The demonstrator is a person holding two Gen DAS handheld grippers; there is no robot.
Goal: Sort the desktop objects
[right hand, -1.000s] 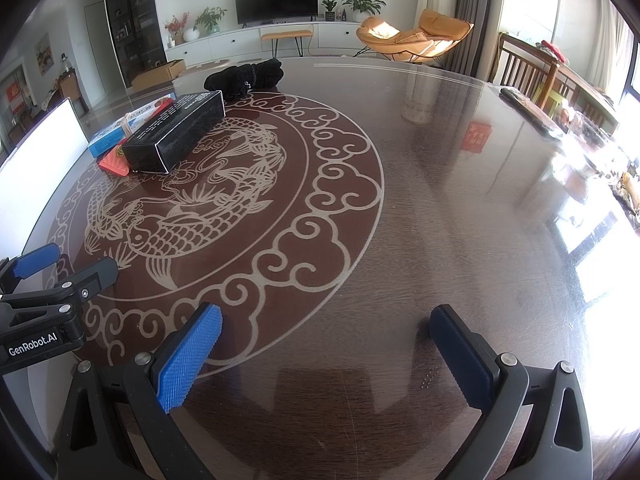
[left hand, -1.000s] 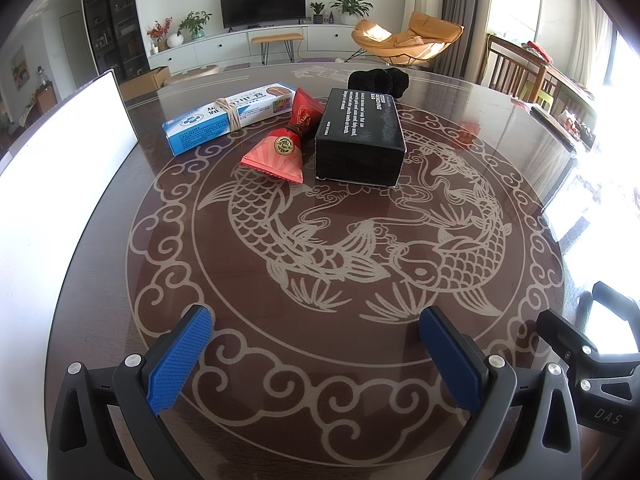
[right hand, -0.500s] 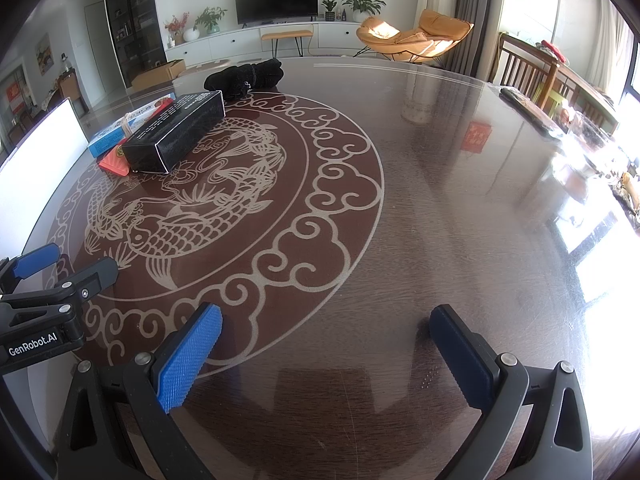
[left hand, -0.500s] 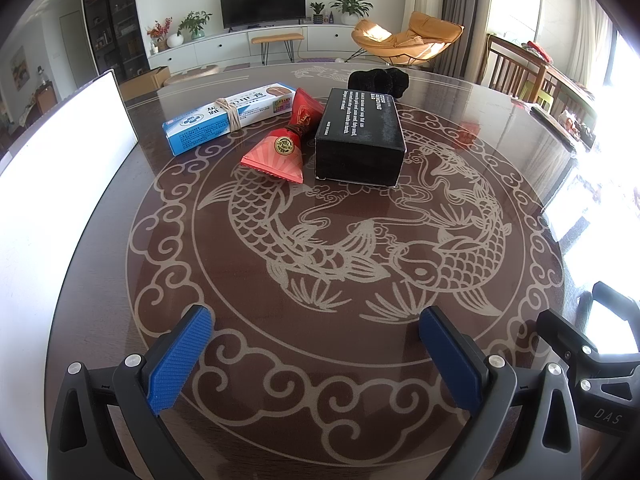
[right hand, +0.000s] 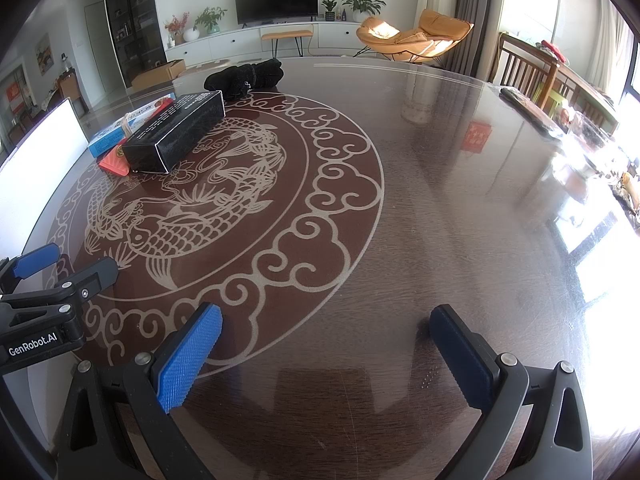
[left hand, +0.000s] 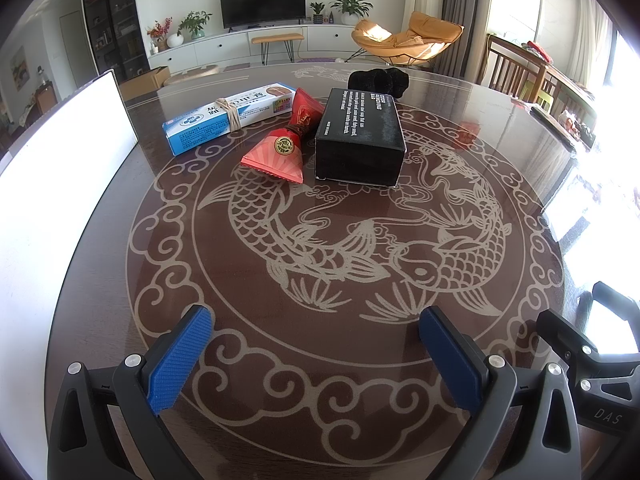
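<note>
- White panel (left hand: 60, 184) stands at the table's left edge; upright, plain face toward the objects
- Blue-and-white carton (left hand: 228, 118) lies flat at the far left of the cluster; a rubber band wraps its middle
- Red wrapped packet (left hand: 286, 144) with a gold seal lies just right of the carton, its far end touching the carton; near end fans out toward the camera
- Black box (left hand: 360, 140) with white lettering on top sits just beside the packet, on the rim of the fish pattern
- Black cloth bundle (left hand: 378, 80) lies behind the box, toward the far edge
- Round dark table (left hand: 500, 128) under glass, carp and cloud motif inlaid
- Left gripper (left hand: 314, 354) low over the near edge; jaws wide, nothing between the blue pads
- Right gripper (right hand: 326, 354) to its right over bare wood; jaws wide, empty; well apart from the objects
</note>
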